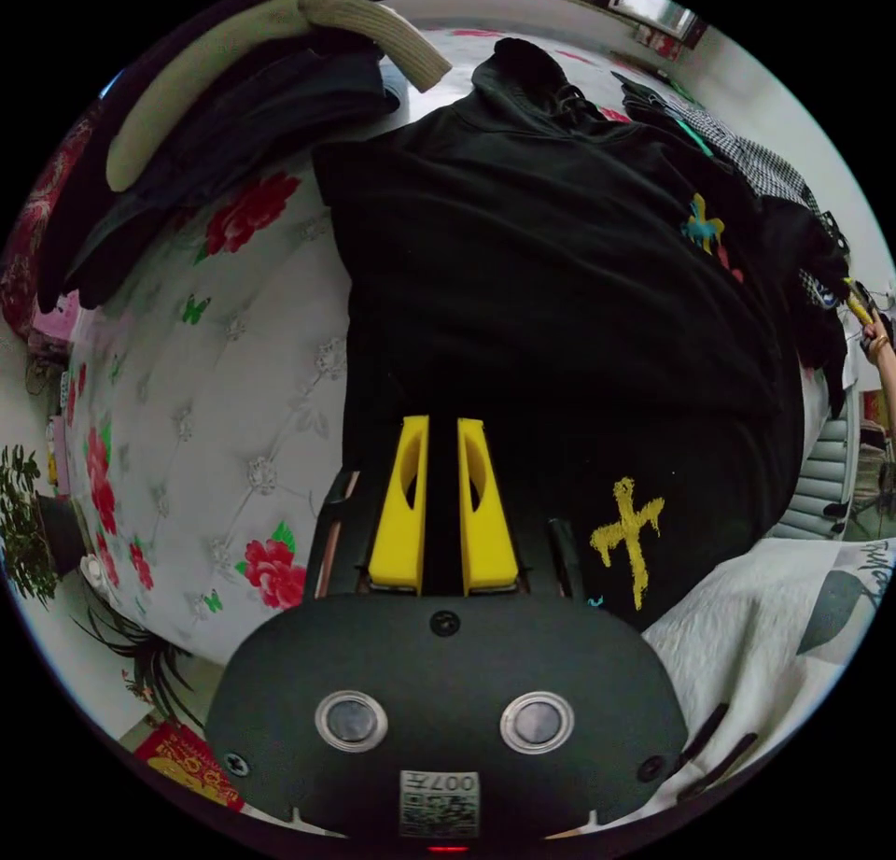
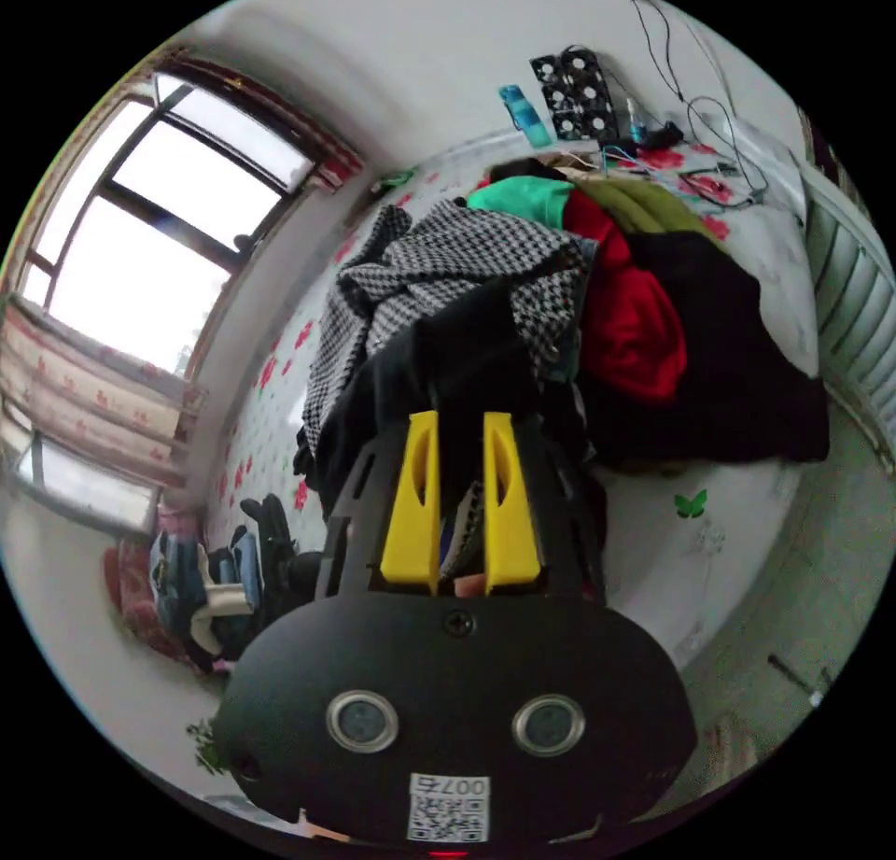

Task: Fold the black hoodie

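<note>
The black hoodie (image 1: 560,290) lies spread on the bed, its hood (image 1: 532,66) at the far end and a yellow cross print (image 1: 633,533) near the hem. My left gripper (image 1: 443,421) sits at the hem's near edge, its yellow jaws close together with black cloth between them. At the hoodie's right edge a hand (image 1: 882,346) holds the right gripper (image 1: 857,304). In the right gripper view, the right gripper (image 2: 460,416) has its jaws close on a fold of black cloth (image 2: 467,346) that rises in front of it.
The bed has a white quilted cover (image 1: 271,384) with red flowers. Dark clothes and a beige sleeve (image 1: 233,85) are piled at the far left. A checkered garment (image 2: 420,262), a red one (image 2: 635,328) and a black one (image 2: 737,374) are heaped beside the hoodie. A window (image 2: 168,234) is beyond.
</note>
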`<state>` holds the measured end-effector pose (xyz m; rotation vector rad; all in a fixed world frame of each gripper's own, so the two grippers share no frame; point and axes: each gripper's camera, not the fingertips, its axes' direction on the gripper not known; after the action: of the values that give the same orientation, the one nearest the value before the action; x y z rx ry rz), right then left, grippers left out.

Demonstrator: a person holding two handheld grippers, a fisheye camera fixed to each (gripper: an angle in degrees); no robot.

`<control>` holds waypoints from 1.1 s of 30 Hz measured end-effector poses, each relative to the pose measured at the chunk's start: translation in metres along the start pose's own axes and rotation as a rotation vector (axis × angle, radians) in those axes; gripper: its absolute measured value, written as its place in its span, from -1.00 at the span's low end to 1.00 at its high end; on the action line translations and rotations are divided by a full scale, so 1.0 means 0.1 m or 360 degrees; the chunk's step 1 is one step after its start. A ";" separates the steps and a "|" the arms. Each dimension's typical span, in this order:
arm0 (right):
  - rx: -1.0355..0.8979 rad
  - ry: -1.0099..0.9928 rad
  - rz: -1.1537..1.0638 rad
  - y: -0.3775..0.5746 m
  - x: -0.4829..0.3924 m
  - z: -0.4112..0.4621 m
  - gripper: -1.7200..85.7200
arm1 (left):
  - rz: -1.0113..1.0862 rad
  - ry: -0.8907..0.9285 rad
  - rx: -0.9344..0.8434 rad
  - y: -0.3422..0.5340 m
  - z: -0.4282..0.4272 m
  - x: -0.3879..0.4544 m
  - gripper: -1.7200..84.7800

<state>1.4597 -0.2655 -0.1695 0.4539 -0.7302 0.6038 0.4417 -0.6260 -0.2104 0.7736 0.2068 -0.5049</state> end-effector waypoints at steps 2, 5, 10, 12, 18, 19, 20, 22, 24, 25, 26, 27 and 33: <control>0.0060 -0.0162 -0.0281 -0.07 -0.25 -0.38 -0.83 | -0.0021 -0.0002 -0.0001 -0.01 0.01 -0.06 -0.87; 0.0326 -0.0451 -0.0637 -0.05 -0.57 -1.22 -0.85 | -0.0057 0.0006 0.0000 -0.02 0.02 -0.18 -0.87; 0.0682 -0.0441 -0.0781 0.02 -0.29 -1.94 -0.86 | -0.0121 0.0020 0.0023 0.00 0.01 -0.45 -0.86; 0.0532 -0.0392 -0.0462 -0.11 0.16 -1.68 -0.87 | -0.0129 0.0017 0.0033 0.01 0.00 -0.54 -0.86; 0.0369 -0.0987 0.0545 0.33 1.53 -0.91 -0.88 | -0.0173 0.0048 0.0012 0.04 -0.09 -0.91 -0.86; 0.0413 -0.1094 0.0552 0.40 1.51 -0.91 -0.88 | -0.0212 0.0073 -0.0002 0.05 -0.11 -1.01 -0.86; 0.0427 -0.1180 0.0511 0.42 1.41 -0.93 -0.88 | -0.0235 0.0084 -0.0010 0.06 -0.13 -1.07 -0.87; 0.0402 -0.1290 0.0345 0.37 1.07 -1.00 -0.88 | -0.0302 0.0135 0.0018 0.14 -0.25 -1.28 -0.93; 0.0325 -0.1415 0.0042 0.30 0.51 -1.11 -0.88 | -0.0346 0.0176 0.0105 0.25 -0.42 -1.43 -0.95; 0.0259 -0.1494 -0.0221 0.29 0.04 -1.21 -0.88 | -0.0367 0.0219 0.0167 0.33 -0.53 -1.52 -0.95; 0.0187 -0.1558 -0.0518 0.36 -0.48 -1.33 -0.88 | -0.0373 0.0244 0.0200 0.37 -0.60 -1.57 -0.95; 0.0147 -0.1590 -0.0664 0.43 -0.74 -1.38 -0.88 | -0.0379 0.0298 0.0267 0.44 -0.72 -1.64 -0.93; -0.0535 -0.1775 -0.2068 2.16 -3.36 -1.52 -0.87 | -0.0310 0.0510 0.0570 0.67 -1.26 -1.91 -0.85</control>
<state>1.1937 -0.1349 -0.4770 0.8210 -1.3230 -1.0875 0.3118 -0.4276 -0.1897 1.1923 0.5017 -0.6091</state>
